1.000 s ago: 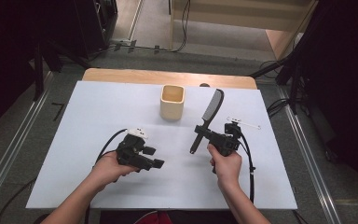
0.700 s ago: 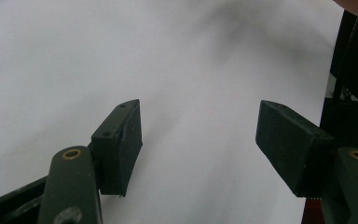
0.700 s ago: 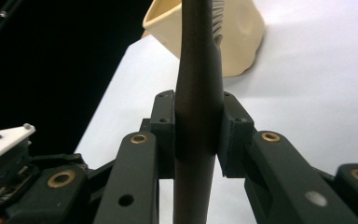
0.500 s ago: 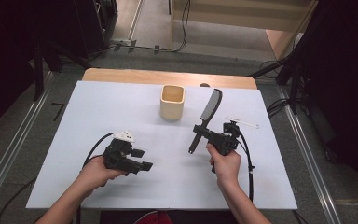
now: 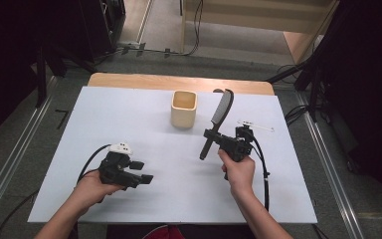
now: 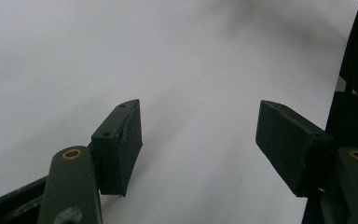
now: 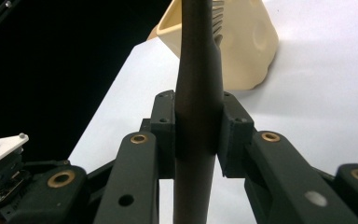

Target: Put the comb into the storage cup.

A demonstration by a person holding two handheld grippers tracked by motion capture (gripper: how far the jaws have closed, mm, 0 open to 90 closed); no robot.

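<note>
A black comb (image 5: 220,115) is held off the white table sheet, teeth end pointing toward the far edge. My right gripper (image 5: 212,135) is shut on its handle; in the right gripper view both pads (image 7: 164,127) press the comb's handle (image 7: 198,121). A cream square cup (image 5: 184,108) stands upright just left of the comb, also seen as the cream cup (image 7: 242,42) behind the comb. My left gripper (image 5: 146,178) sits low over the near left of the sheet, jaws open, with only bare sheet between its fingers (image 6: 121,144).
The white sheet (image 5: 129,114) covers a wooden table whose far edge (image 5: 179,82) shows. A thin white stick (image 5: 255,125) lies right of the right gripper. Cables trail from both grippers. Dark floor and metal rails surround the table.
The left hand has drawn its gripper toward the near left of the sheet. The right gripper and comb have stayed put.
</note>
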